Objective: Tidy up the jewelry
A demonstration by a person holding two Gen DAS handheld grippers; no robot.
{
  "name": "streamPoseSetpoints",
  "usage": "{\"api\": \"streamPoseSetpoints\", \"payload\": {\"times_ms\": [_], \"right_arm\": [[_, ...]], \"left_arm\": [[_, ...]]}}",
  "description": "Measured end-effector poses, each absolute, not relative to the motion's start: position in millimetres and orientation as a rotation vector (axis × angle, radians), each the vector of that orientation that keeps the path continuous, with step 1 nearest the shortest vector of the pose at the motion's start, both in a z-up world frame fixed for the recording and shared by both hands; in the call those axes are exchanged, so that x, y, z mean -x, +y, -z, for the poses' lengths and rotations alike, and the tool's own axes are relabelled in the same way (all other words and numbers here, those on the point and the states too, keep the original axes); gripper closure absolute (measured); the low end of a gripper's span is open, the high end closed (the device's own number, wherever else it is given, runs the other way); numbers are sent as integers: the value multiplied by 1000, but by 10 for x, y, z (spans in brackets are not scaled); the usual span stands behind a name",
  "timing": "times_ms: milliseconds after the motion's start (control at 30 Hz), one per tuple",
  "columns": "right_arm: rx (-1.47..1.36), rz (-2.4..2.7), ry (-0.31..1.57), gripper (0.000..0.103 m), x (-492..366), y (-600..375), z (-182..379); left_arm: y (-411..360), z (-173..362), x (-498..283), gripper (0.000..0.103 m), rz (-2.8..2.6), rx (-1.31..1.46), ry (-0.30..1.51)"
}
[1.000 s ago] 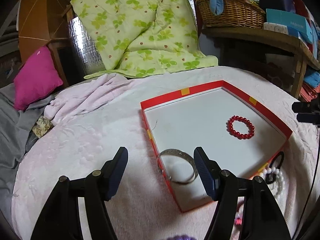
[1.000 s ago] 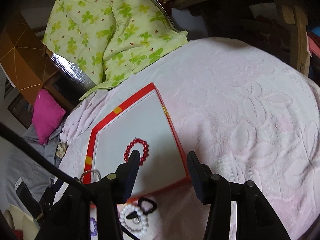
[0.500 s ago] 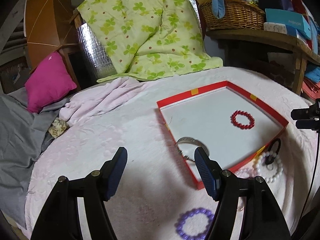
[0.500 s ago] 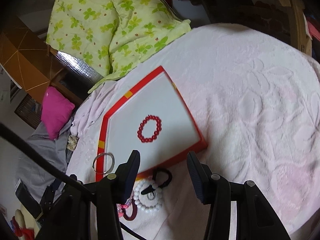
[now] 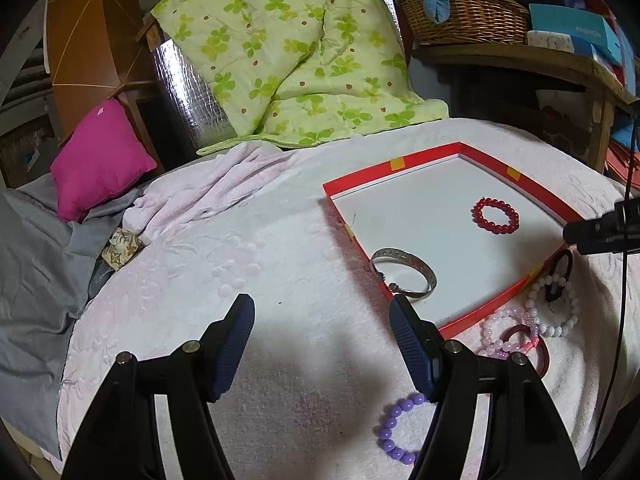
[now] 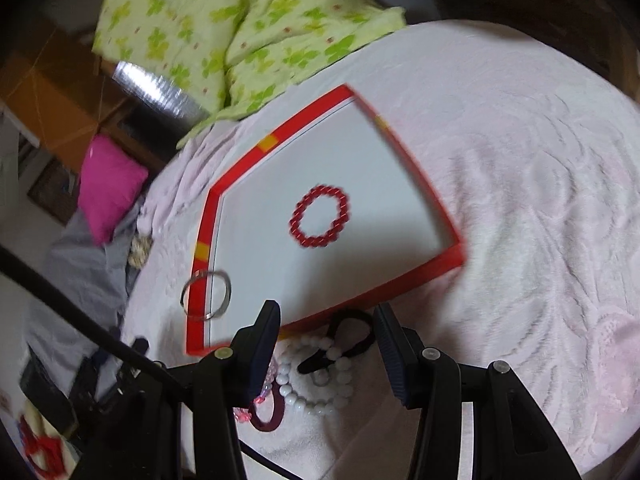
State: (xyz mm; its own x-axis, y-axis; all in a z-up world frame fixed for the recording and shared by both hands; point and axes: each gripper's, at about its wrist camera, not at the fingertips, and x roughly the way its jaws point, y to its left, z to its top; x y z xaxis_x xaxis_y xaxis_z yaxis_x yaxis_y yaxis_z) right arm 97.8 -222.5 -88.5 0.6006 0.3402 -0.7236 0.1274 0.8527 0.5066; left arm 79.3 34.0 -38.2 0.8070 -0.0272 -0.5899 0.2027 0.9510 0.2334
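Retreat by the left hand-held gripper point(image 5: 322, 336), jaws wide and empty, leaves the silver bangle point(image 5: 402, 275) propped on the red tray's point(image 5: 532, 194) near-left rim, while the right hand-held gripper point(image 6: 327, 344), likewise released, closes on the white pearl bracelet point(image 6: 316, 380) just outside the tray.

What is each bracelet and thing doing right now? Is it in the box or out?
Left tool: open, empty, over the blanket.
Right tool: open, empty, above the loose pile.
Red box: open, no lid.
Red bead bracelet: flat inside the box.
Silver bangle: lying across the box's rim.
White bead bracelet: outside, on the blanket.
Black hair tie: outside, overlapping the white beads.
Purple bead bracelet: outside.
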Motion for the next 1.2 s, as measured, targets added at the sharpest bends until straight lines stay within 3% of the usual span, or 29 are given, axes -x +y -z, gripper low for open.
{"api": "streamPoseSetpoints", "payload": {"times_ms": [167,567,1200], "right_arm": [[-356,-160,929,38,-992,-1870,836],[-106,-56,911,35,-1096,-1384,883],[-154,-35,862,34,-1068,-1409,742]], "left_arm": [[398,375,-792,33,117,-281,620],[412,306,-742,33,137,-264,599],[397,217,-676,33,156,-250,581]]}}
